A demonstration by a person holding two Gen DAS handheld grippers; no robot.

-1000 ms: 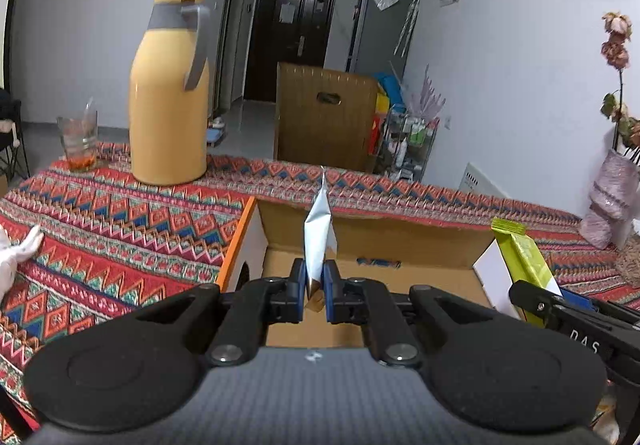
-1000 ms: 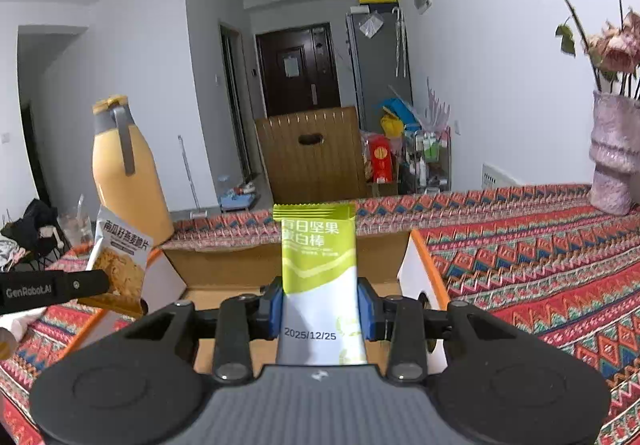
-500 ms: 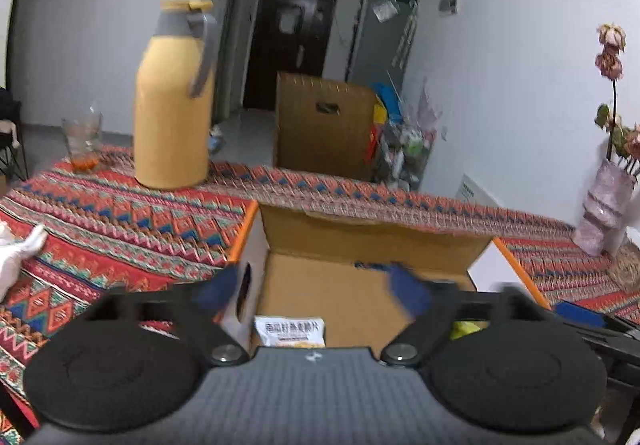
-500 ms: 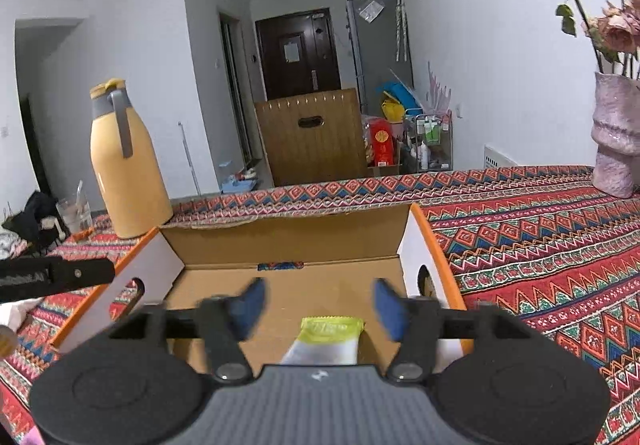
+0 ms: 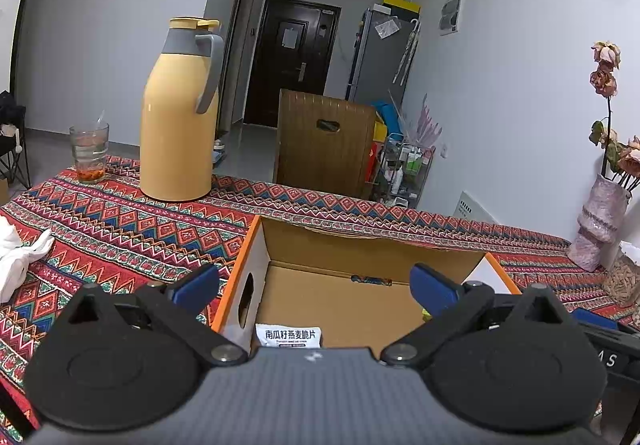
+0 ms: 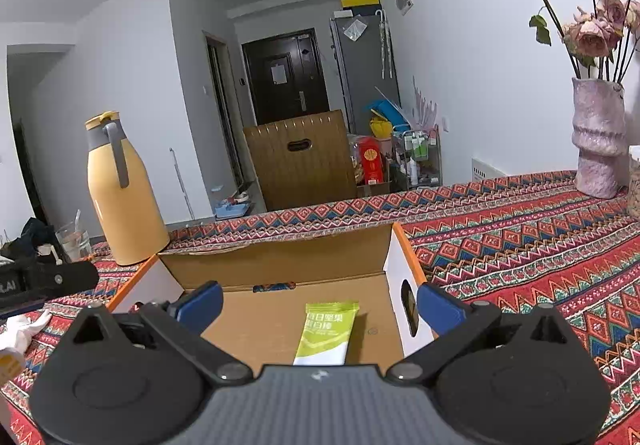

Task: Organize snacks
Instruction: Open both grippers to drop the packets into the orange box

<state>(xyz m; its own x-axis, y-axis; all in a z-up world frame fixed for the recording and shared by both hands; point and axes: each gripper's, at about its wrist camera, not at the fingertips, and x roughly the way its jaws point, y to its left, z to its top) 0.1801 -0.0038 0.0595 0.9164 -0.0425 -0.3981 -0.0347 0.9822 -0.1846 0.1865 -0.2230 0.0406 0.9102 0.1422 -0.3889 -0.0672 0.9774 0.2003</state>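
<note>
An open cardboard box [image 5: 360,249] with orange-edged flaps stands on the patterned tablecloth; it also shows in the right wrist view [image 6: 280,257]. A white snack packet [image 5: 289,335] lies on the box floor at its near left, just below my left gripper [image 5: 316,285], which is open and empty. A green snack bar [image 6: 325,333] lies on the box floor toward the right, in front of my right gripper [image 6: 320,303], which is open and empty. A sliver of green [image 5: 425,312] shows beside the left gripper's right finger.
A tall yellow thermos [image 5: 180,113] and a glass [image 5: 89,153] stand at the table's far left. A pink vase with dried roses [image 6: 598,137] stands at the far right. White cloth [image 5: 16,257] lies at the left edge. The other gripper's arm [image 6: 44,281] reaches in left of the box.
Both grippers opened and let go of their snacks. The white packet and the green bar dropped into the box and now lie on its floor.
</note>
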